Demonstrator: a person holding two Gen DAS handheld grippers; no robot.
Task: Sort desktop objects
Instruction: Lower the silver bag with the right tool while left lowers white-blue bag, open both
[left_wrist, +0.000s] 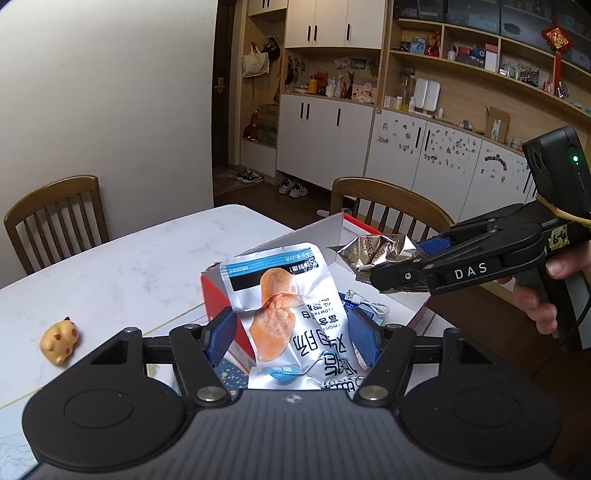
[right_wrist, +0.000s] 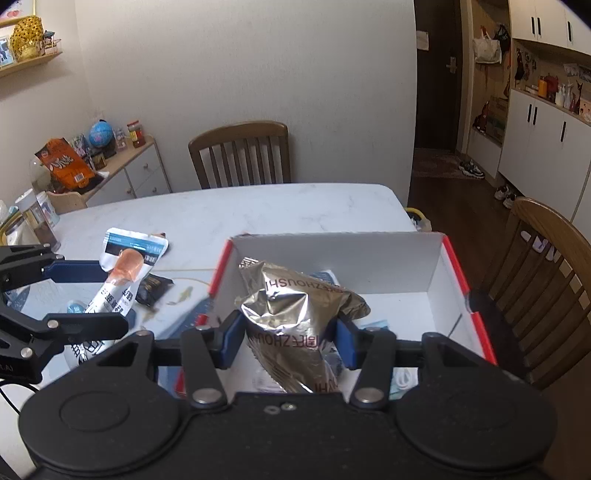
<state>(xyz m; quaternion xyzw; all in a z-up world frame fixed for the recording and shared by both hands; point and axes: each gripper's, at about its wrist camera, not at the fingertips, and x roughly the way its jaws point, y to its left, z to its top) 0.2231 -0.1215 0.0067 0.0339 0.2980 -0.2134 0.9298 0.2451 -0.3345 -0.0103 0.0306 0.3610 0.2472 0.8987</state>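
The sorting looks to be in its middle stretch, with two packets in transit and a few things yet to go. The right hand-held gripper (right_wrist: 290, 343) is clamped on a crinkled silver foil snack bag (right_wrist: 295, 314), held above the open white cardboard box with red edges (right_wrist: 448, 273), so that packet seems about to be dropped in. The left hand-held gripper (left_wrist: 291, 338) is closed on a white and blue pouch printed with an orange chicken breast (left_wrist: 284, 314), raised at the box's near corner and not yet over the inside. A white coiled charging cable (left_wrist: 365, 304) and some pale blue packets already lie on the box floor, which I take as finished work. Left on the white marble tabletop (left_wrist: 147, 269) are a small tan cat-shaped figurine (left_wrist: 59, 341) and a small black sachet (right_wrist: 153, 290).
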